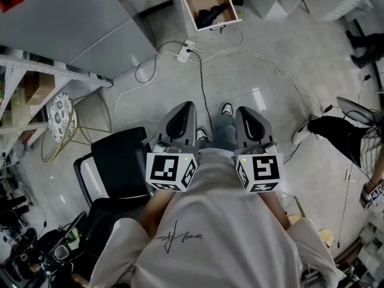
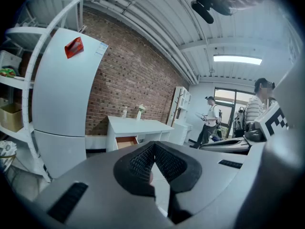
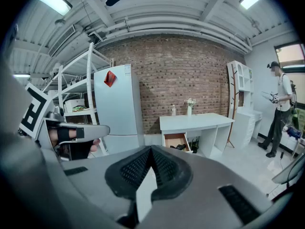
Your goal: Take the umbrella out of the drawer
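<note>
The umbrella [image 1: 211, 15] sat down in the open drawer [image 1: 188, 8], a dark, bunched shape on the wooden bottom, and nothing was touching it. Seen from the head view, its long axis ran slantwise across the drawer, from lower left up to upper right. Which end was the handle, I couldn't tell at that range. The right gripper view picked it up too, just a dark lump low in the drawer, too small to read its direction.

The drawer hung pulled out from under the white surface [image 3: 200, 119], and a white power strip [image 1: 185, 54] with looping cables lay on the floor in front of it.

Well back from all that, close to the person's body, were both tools. The left gripper [image 1: 182, 111] had its fingers [image 2: 141, 163] pressed together at the tips, with nothing between them. The right gripper [image 1: 250, 114] was the same: fingers [image 3: 164, 168] shut tight and empty. Both pointed slightly downward toward the drawer across the open floor, side by side, with a black chair [image 1: 117, 161] just off to the left.
</note>
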A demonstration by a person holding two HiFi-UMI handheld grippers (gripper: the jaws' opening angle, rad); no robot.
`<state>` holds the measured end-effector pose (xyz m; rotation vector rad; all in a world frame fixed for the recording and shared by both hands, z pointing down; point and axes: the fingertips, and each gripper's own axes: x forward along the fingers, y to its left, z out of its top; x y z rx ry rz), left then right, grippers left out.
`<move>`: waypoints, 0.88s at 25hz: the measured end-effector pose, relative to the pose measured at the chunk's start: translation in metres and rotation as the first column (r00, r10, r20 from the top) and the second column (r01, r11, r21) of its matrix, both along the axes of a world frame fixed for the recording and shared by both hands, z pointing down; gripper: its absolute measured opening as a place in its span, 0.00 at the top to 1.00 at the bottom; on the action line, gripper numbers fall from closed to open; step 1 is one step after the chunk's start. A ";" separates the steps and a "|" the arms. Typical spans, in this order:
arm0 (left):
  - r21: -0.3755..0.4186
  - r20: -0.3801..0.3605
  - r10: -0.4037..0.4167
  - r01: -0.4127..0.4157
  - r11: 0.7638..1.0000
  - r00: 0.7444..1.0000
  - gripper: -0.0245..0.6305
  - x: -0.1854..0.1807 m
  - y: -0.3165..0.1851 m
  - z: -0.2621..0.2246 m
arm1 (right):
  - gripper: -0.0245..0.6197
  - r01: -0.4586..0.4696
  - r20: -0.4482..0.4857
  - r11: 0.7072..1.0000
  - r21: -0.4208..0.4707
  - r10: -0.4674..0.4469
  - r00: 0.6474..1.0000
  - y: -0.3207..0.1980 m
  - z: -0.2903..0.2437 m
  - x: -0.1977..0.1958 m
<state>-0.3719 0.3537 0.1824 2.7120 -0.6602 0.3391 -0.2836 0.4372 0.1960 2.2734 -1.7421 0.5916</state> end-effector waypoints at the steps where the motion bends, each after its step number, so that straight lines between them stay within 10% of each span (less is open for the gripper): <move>1: 0.000 0.003 -0.005 0.005 1.000 1.000 0.93 -0.001 -0.003 0.001 | 0.94 0.006 -0.002 1.000 -0.003 -0.006 1.000 -0.003 0.001 -0.001; 22: 0.018 0.050 -0.095 0.094 0.995 0.994 0.94 0.092 -0.062 0.003 | 0.94 0.006 0.020 1.000 0.027 -0.006 1.000 -0.054 -0.002 0.127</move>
